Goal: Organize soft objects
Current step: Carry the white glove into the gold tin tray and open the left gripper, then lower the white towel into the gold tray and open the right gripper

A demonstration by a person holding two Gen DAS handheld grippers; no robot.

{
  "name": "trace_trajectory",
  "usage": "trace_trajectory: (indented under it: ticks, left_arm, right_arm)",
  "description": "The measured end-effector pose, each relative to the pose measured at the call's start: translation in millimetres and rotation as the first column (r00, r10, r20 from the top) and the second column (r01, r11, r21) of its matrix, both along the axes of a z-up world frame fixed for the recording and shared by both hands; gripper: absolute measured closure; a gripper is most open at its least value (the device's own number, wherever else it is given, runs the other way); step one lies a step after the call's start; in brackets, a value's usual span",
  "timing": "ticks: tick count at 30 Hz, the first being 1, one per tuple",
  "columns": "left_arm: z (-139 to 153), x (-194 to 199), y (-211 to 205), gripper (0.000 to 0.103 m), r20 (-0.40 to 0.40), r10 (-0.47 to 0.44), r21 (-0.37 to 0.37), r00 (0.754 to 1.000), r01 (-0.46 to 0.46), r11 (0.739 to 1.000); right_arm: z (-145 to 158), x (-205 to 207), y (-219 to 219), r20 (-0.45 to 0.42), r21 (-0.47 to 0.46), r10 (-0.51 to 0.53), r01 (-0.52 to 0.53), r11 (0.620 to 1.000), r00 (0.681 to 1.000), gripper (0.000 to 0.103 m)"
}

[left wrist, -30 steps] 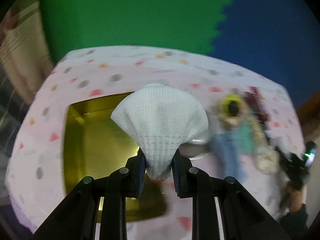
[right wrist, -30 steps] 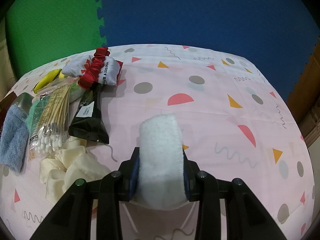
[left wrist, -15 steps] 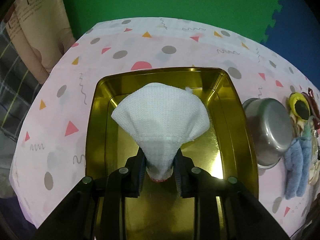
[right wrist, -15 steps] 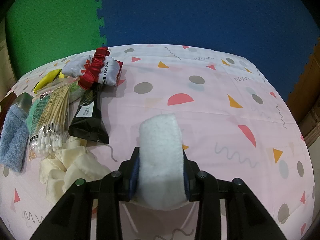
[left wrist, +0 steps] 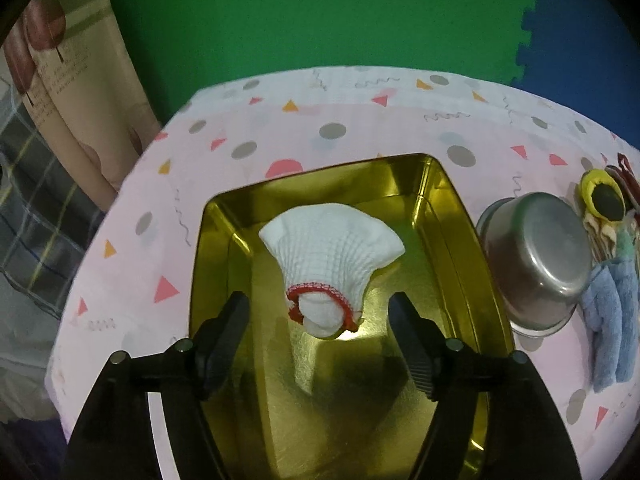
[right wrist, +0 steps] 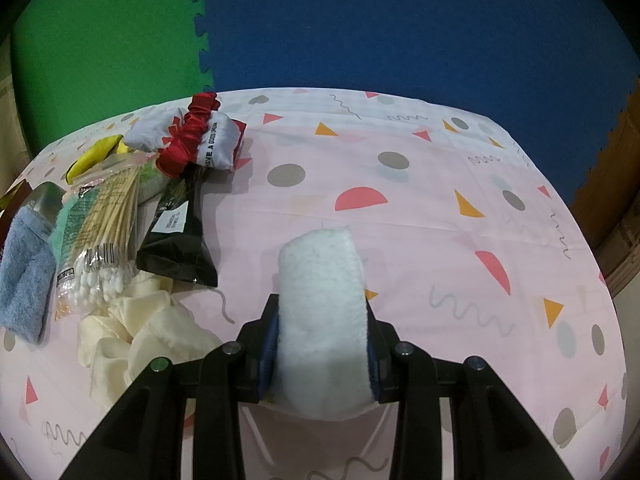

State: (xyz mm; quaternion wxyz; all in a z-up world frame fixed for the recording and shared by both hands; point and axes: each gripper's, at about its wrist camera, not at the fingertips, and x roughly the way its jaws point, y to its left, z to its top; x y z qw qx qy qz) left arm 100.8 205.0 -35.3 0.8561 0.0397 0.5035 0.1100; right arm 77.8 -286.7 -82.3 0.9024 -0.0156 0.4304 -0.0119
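Two claws are at work, and yours on the left, the left gripper (left wrist: 320,340), is opening right now: its jaws stand wide on either side of the white glove (left wrist: 332,268), and neither pad presses on it. That glove, knit with a red cuff, sits inside the gold tray (left wrist: 444,200), cuff toward you and its fanned end toward the far wall. Judge the release as nearly done. Let the jaws finish spreading before you lift, and draw straight back up along the fingers so no pad snags the cuff and drags the glove out. Keep clear of the tray's side walls as you rise.

Your right gripper (right wrist: 320,352) is clamped on the white fluffy pad (right wrist: 322,320), held above the pink tablecloth (right wrist: 440,220). Hold it steady until the left is out of the tray.

Beside the tray lie a steel bowl (left wrist: 540,264) and a blue towel (left wrist: 612,320); don't knock them.
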Motion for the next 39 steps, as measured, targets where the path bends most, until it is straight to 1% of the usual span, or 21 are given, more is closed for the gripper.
trace_trajectory:
  ticks: [3, 7, 9, 13, 16, 18, 20, 22, 24, 26, 28, 32, 36, 39]
  left_arm:
    - [6, -7, -3, 0.031, 0.022, 0.004, 0.019, 1.000, -0.005, 1.000]
    - [11, -19, -5, 0.030, 0.038, 0.020, 0.009, 0.999, -0.020, 1.000]
    - [13, -27, -5, 0.030, 0.046, 0.036, 0.008, 0.998, -0.036, 0.999]
    - [14, -41, -5, 0.029, 0.067, 0.066, 0.019, 0.996, -0.068, 0.998]
    - [14, -48, -2, 0.026, 0.075, 0.106, -0.022, 0.992, -0.105, 0.994]
    - [17, -54, 2, 0.026, 0.095, 0.153, -0.041, 0.984, -0.149, 0.988]
    - [18, -59, 6, 0.022, 0.108, 0.189, -0.057, 0.976, -0.184, 0.981]
    - [19, -64, 11, 0.022, 0.119, 0.231, -0.074, 0.966, -0.223, 0.972]
    - [21, -67, 15, 0.022, 0.130, 0.253, -0.075, 0.959, -0.245, 0.967]
    - [23, -71, 19, 0.022, 0.137, 0.269, -0.068, 0.954, -0.261, 0.963]
    - [26, -75, 23, 0.022, 0.147, 0.278, -0.075, 0.949, -0.270, 0.960]
    - [29, -78, 30, 0.021, 0.154, 0.293, -0.088, 0.944, -0.282, 0.955]
    - [32, -82, 38, 0.020, 0.163, 0.319, -0.074, 0.934, -0.310, 0.948]
    - [35, -84, 45, 0.019, 0.171, 0.333, -0.073, 0.927, -0.325, 0.943]
  right_arm:
    - [0, 0, 0, 0.000, -0.003, 0.000, 0.000, 1.000, 1.000, 0.067]
    - [1, 1, 1, -0.001, -0.004, 0.000, 0.000, 1.000, 1.000, 0.067]
    - [1, 0, 1, -0.002, -0.006, -0.002, 0.002, 1.000, 1.000, 0.068]
    - [5, 0, 3, -0.003, -0.028, -0.010, 0.010, 1.000, 1.000, 0.069]
    - [11, -1, 3, 0.003, -0.038, -0.020, 0.020, 0.999, 1.000, 0.071]
    - [19, -2, 2, 0.015, -0.033, -0.029, 0.029, 0.999, 0.999, 0.071]
    - [29, -3, 2, 0.026, -0.036, -0.037, 0.037, 0.999, 0.999, 0.071]
    - [42, -5, 4, 0.042, -0.019, -0.027, 0.028, 0.999, 0.999, 0.071]
    - [58, -8, 12, 0.061, -0.015, -0.009, 0.010, 1.000, 0.998, 0.071]
    - [70, -10, 23, 0.072, 0.003, 0.019, -0.020, 1.000, 0.997, 0.071]
    - [82, -11, 41, 0.082, 0.002, 0.063, -0.064, 0.998, 0.995, 0.071]
    - [97, -10, 87, 0.084, 0.023, 0.173, -0.175, 0.984, 0.981, 0.071]
    - [106, -13, 148, 0.082, 0.046, 0.305, -0.309, 0.950, 0.949, 0.071]
    - [107, -16, 190, 0.076, 0.071, 0.383, -0.388, 0.919, 0.921, 0.071]
